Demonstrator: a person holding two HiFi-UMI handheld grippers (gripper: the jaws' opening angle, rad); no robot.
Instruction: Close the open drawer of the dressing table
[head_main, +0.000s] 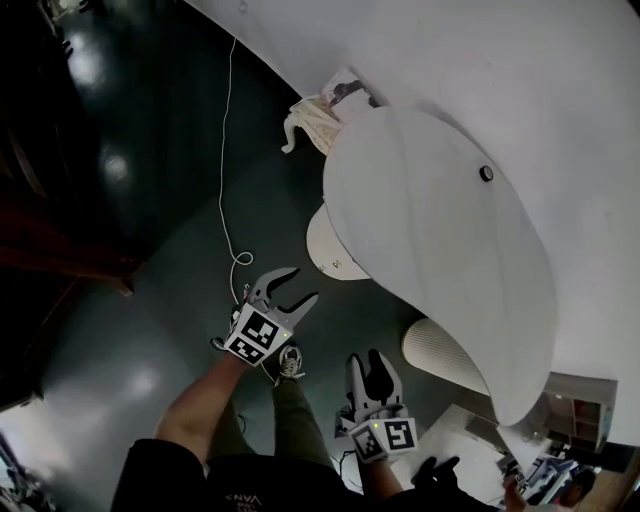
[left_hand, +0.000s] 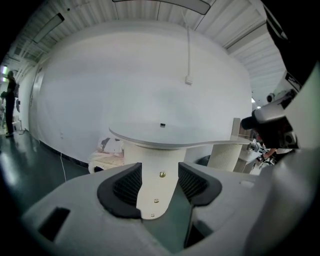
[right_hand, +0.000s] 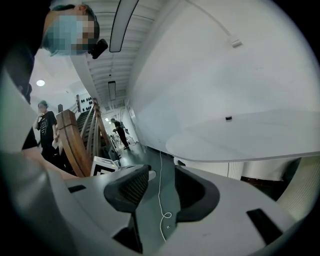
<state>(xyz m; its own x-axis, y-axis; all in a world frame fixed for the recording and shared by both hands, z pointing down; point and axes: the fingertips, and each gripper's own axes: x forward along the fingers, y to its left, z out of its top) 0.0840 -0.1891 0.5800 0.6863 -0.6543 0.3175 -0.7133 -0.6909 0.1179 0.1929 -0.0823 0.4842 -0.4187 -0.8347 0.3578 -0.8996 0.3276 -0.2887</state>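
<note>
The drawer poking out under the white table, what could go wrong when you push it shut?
The drawer has a rounded front, so the open left gripper might slide off if it pushes off-centre. The tabletop hangs over the drawer, so the gripper could bump its edge on the way in. The white cord loops near the person's shoe and might trip them.
</note>
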